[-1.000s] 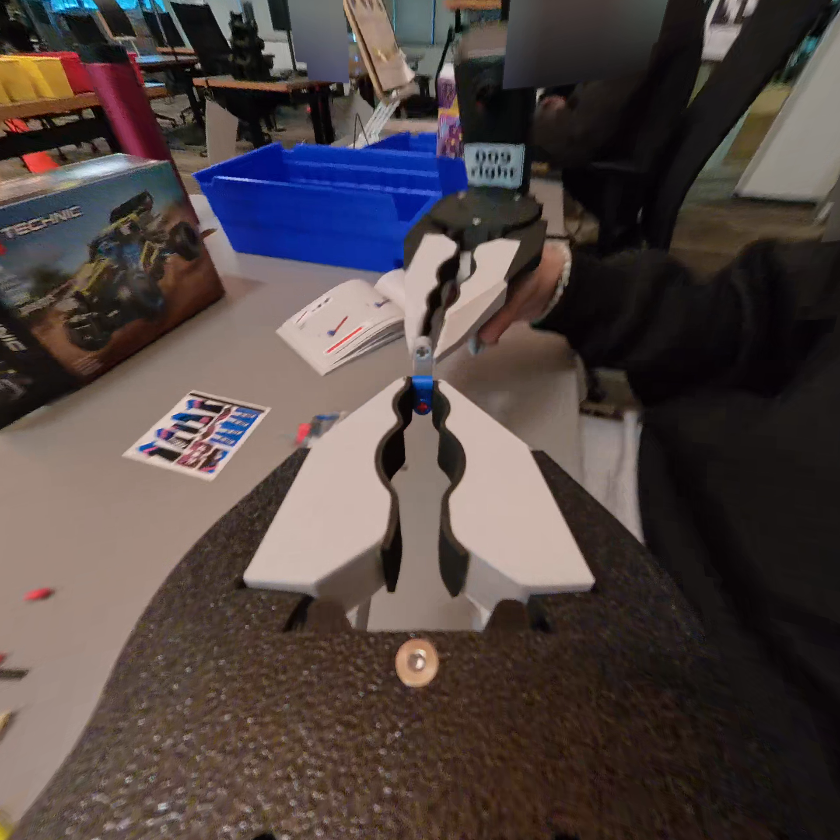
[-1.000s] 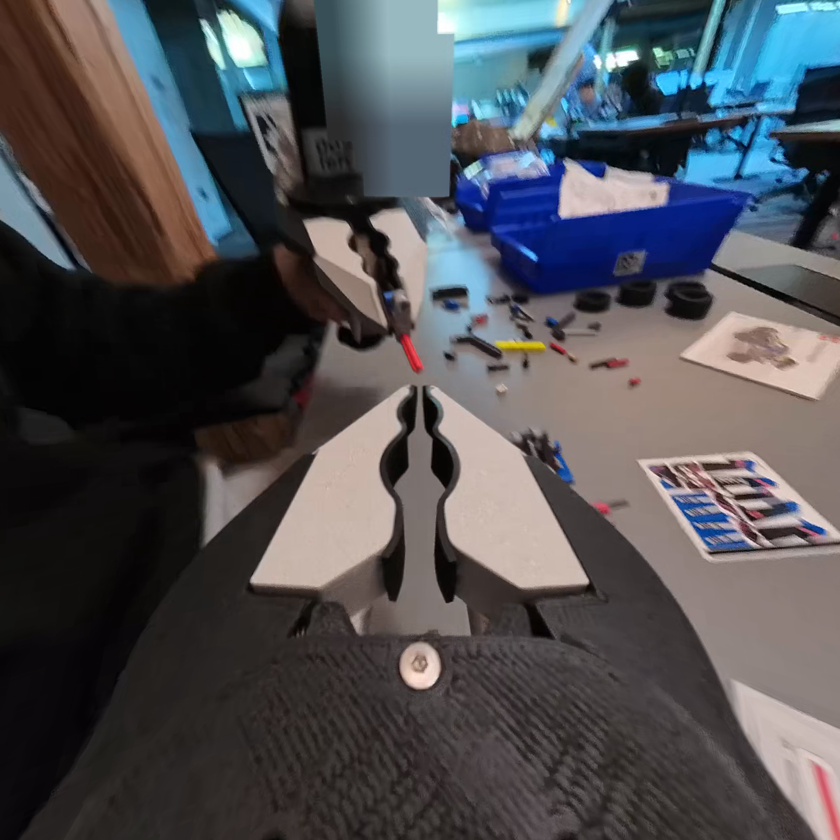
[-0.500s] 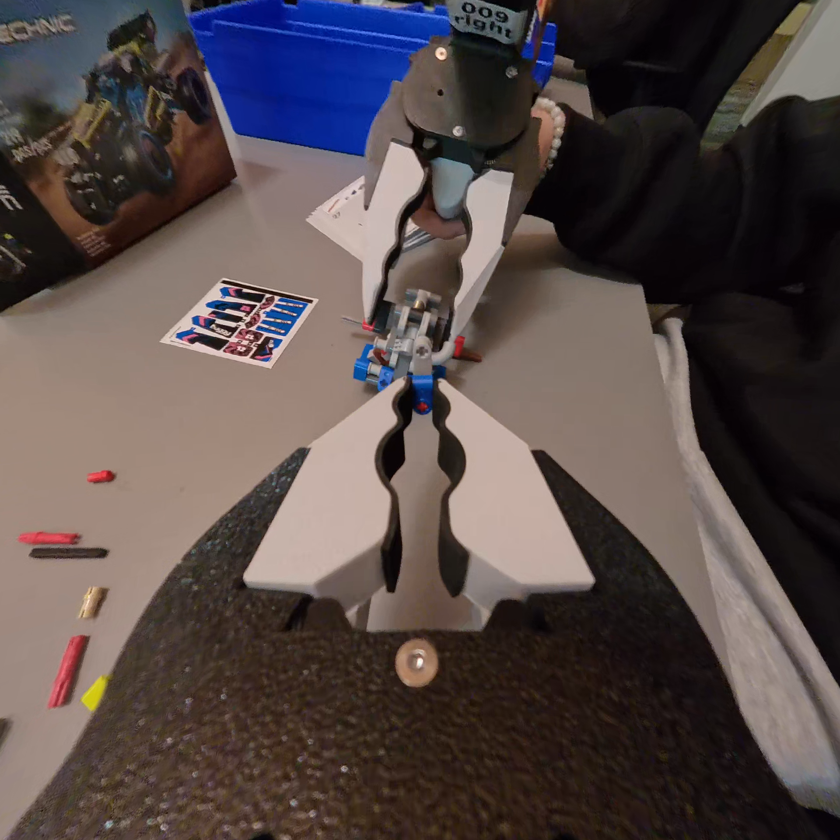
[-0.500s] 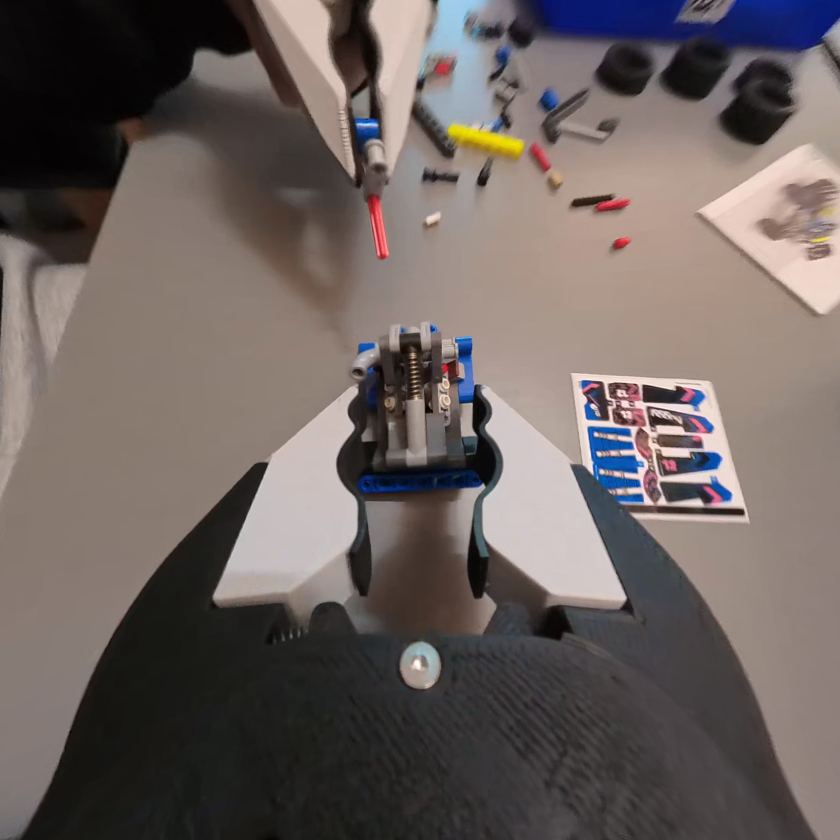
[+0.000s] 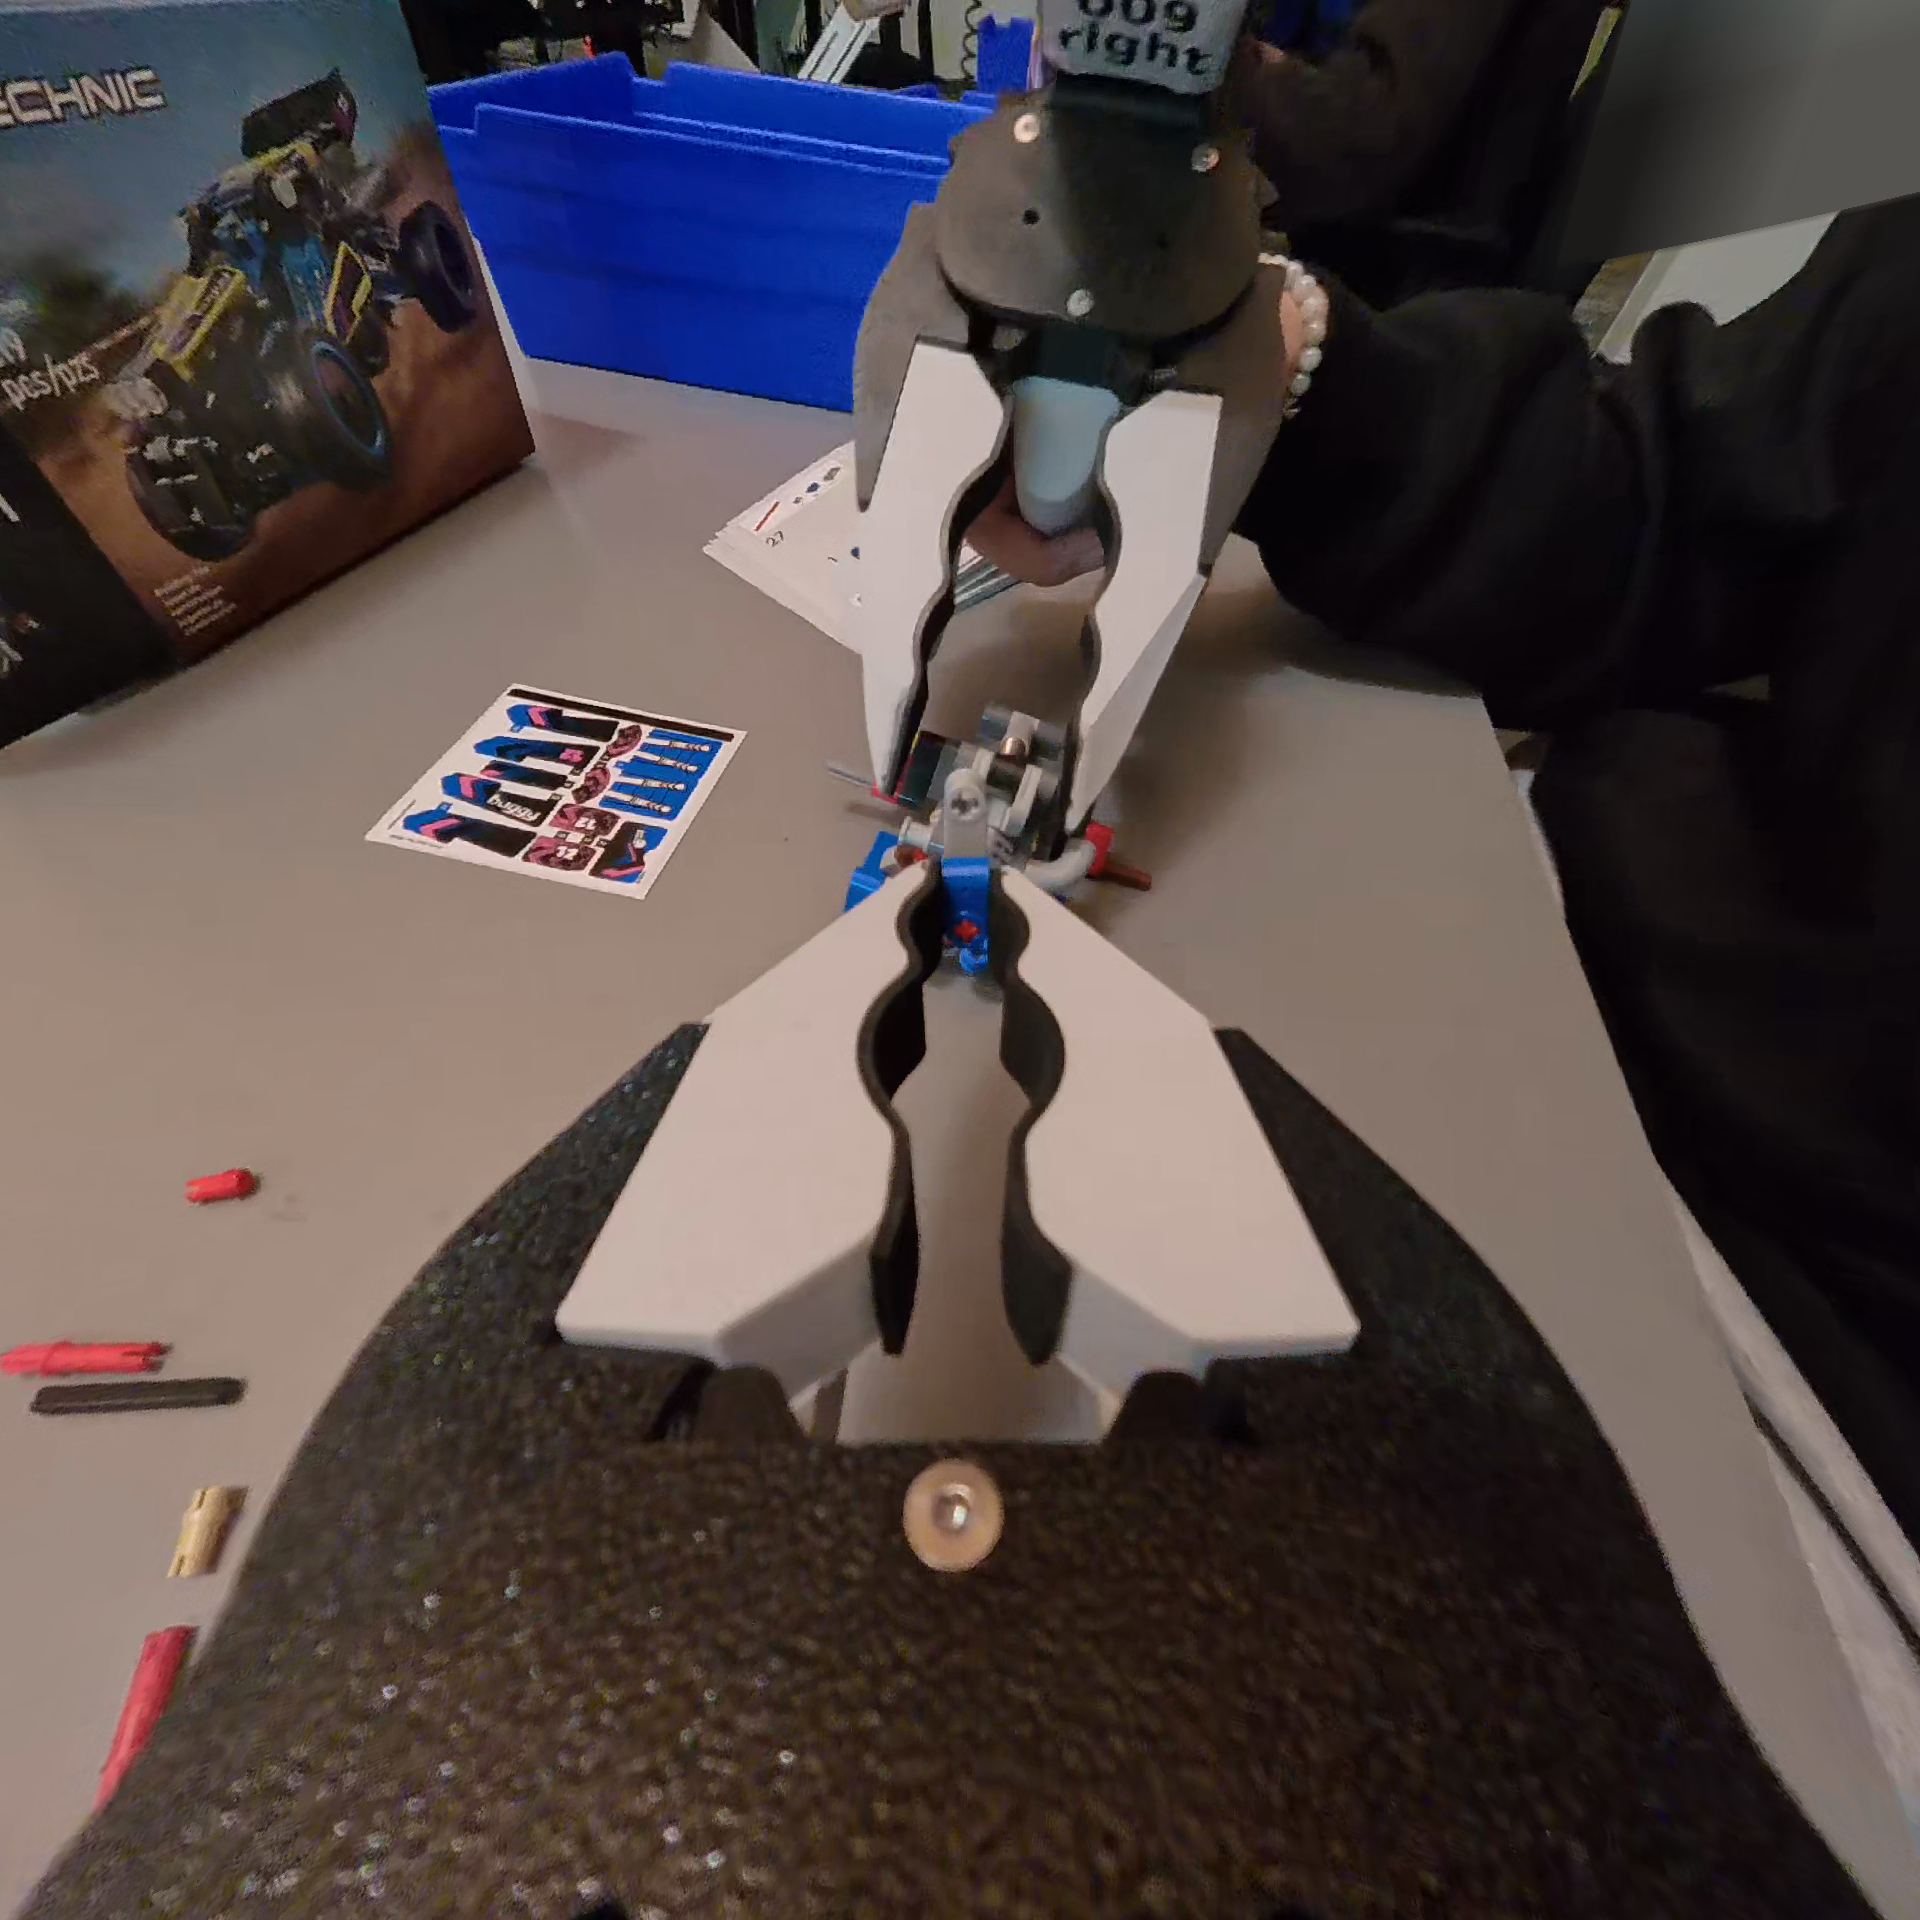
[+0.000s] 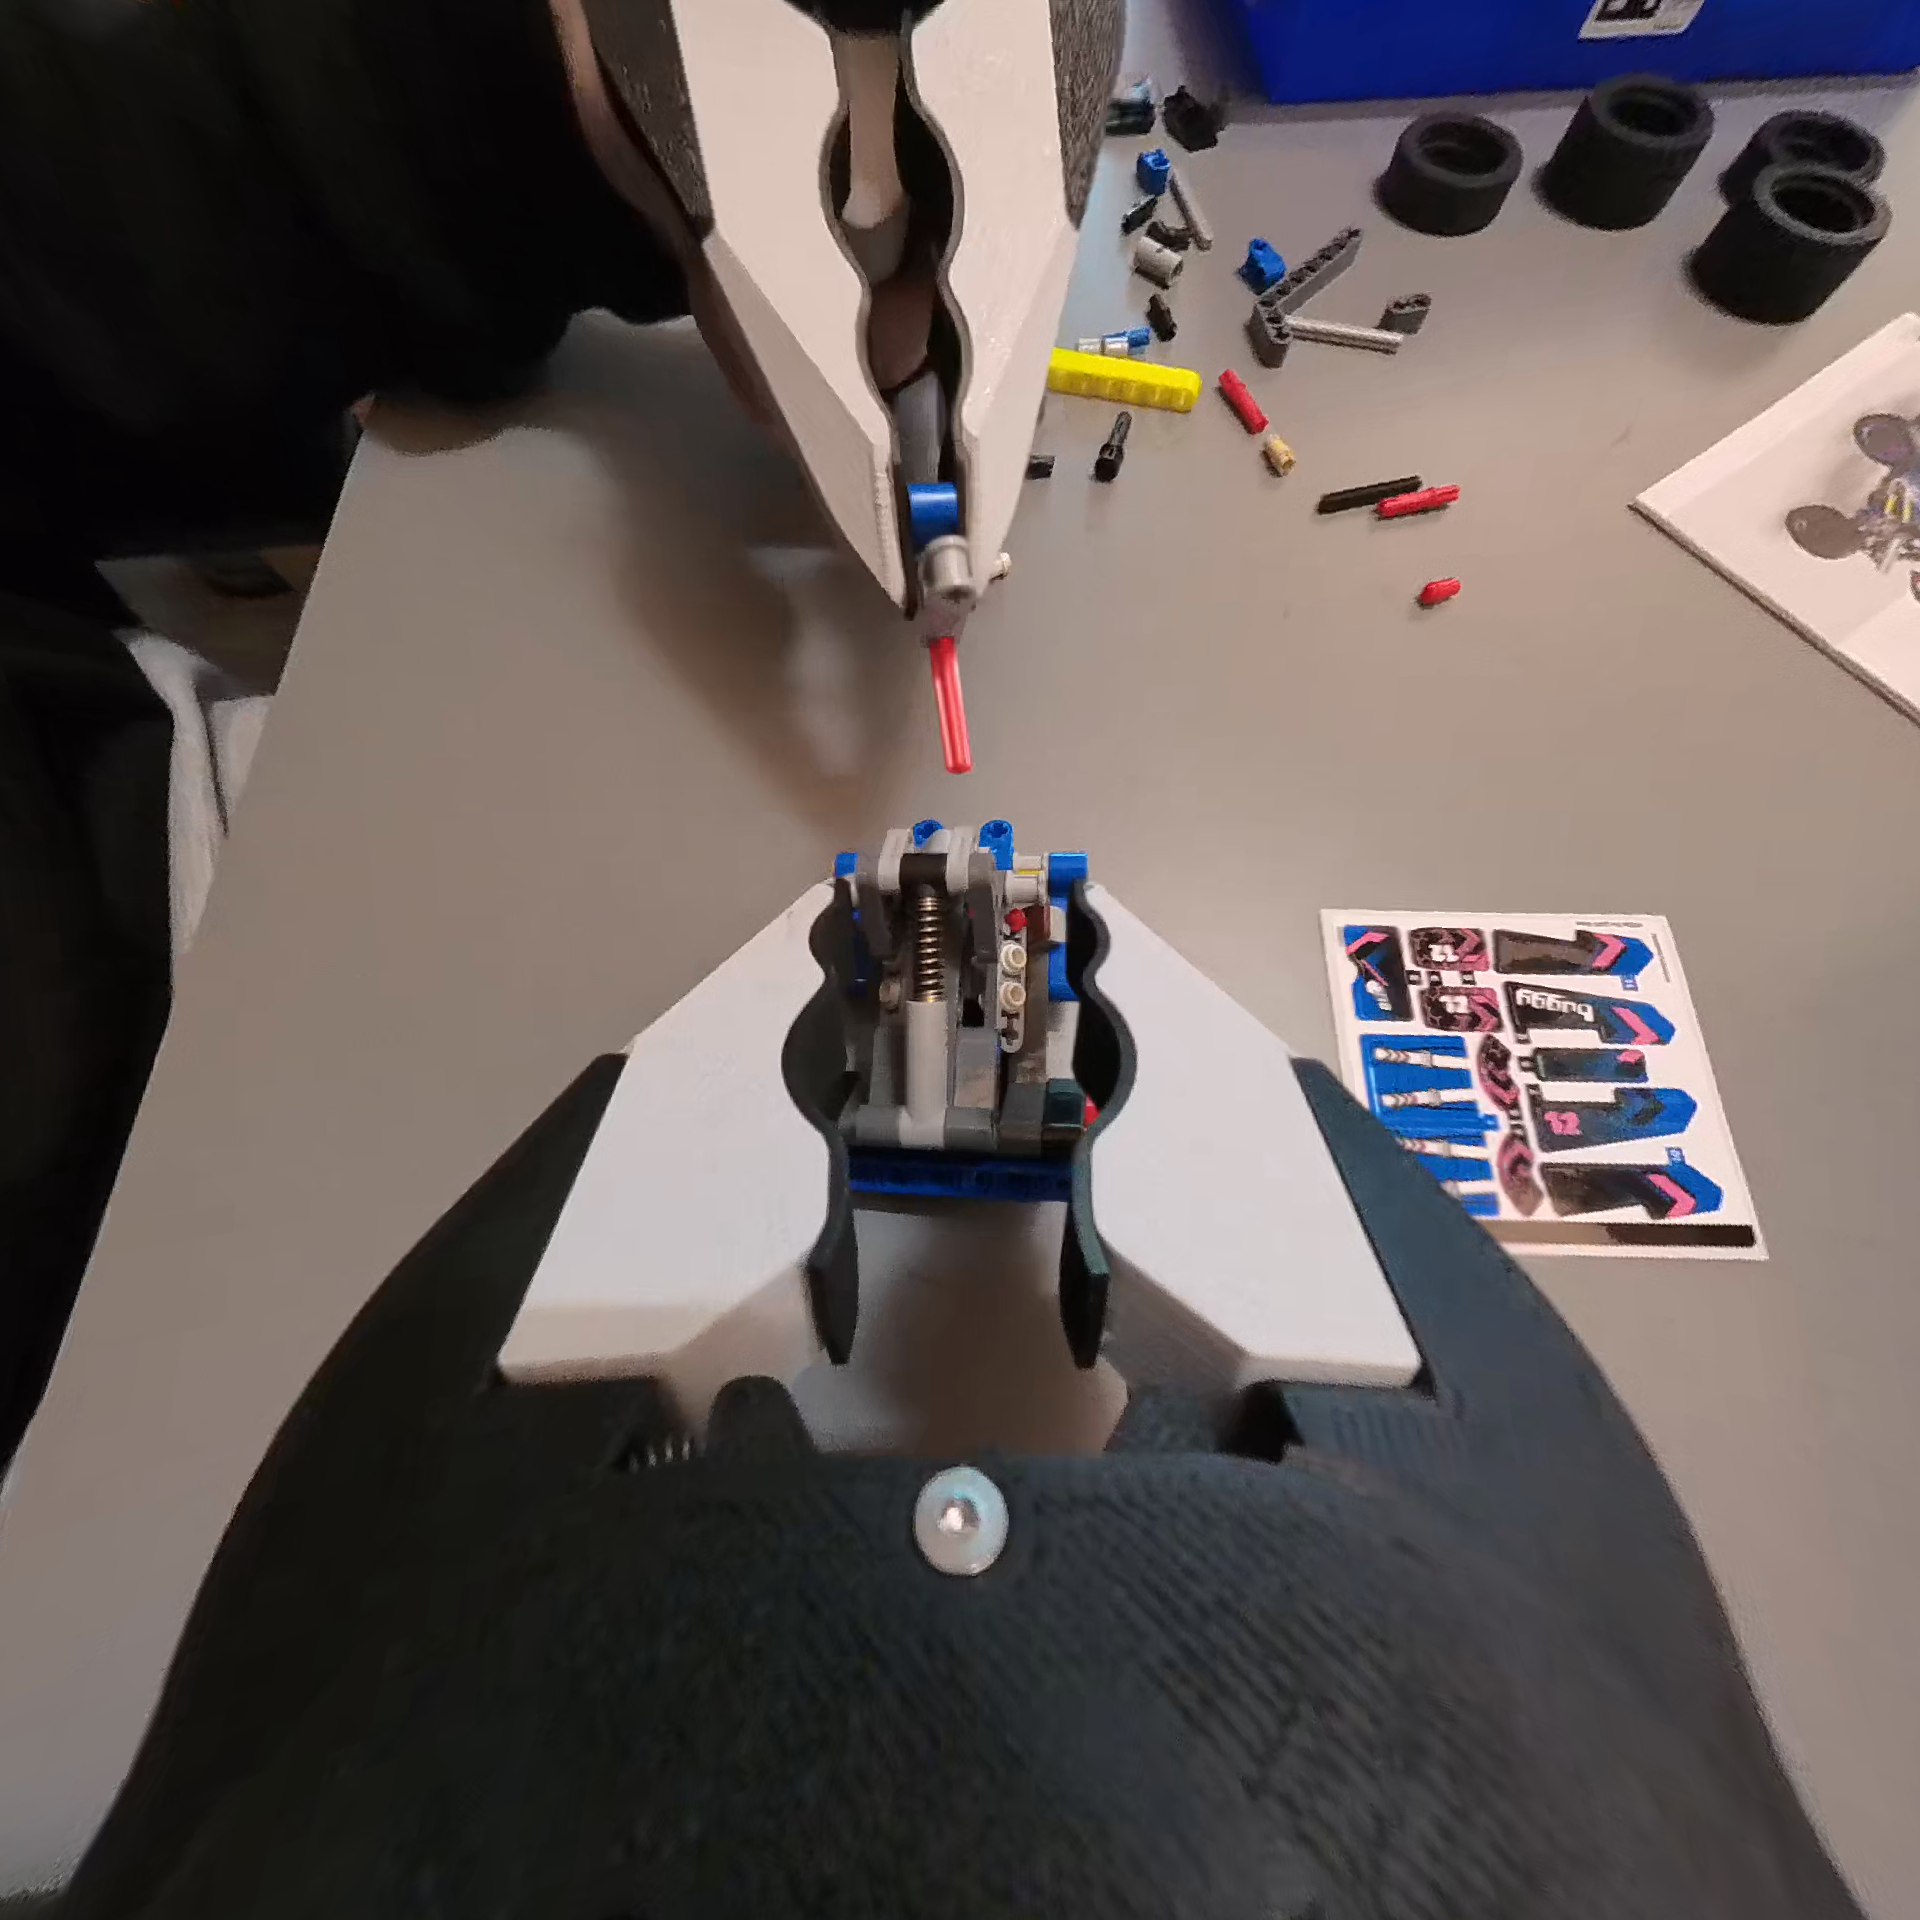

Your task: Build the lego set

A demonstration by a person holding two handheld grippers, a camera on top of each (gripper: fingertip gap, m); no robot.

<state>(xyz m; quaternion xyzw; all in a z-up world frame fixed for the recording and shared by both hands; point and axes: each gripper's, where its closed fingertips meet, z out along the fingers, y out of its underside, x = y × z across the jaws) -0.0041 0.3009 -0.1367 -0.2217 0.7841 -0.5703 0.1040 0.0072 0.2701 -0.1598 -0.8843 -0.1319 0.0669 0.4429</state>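
Step in hand: mating a small pin piece to the partly built assembly.
Right claw (image 6: 961, 914): spread around the grey-and-blue assembly (image 6: 961, 997), fingers flanking both its sides; whether they press on it cannot be told. Assembly between the fingers, on or just above the bench (image 6: 520, 727).
Left claw (image 5: 961, 914): clenched on a blue-and-grey connector (image 5: 966, 883) at the fingertips; red axle (image 6: 949, 717) protruding from it toward the assembly.
Gap: axle tip just short of the assembly's far end, not touching.
Next move, judged: firm hold on the assembly, axle lined up with a receiving hole, straight push in.
Surroundings: sticker sheet (image 6: 1538, 1081) right of the right claw; loose parts (image 6: 1226, 343) and black tyres (image 6: 1652, 156) farther off.
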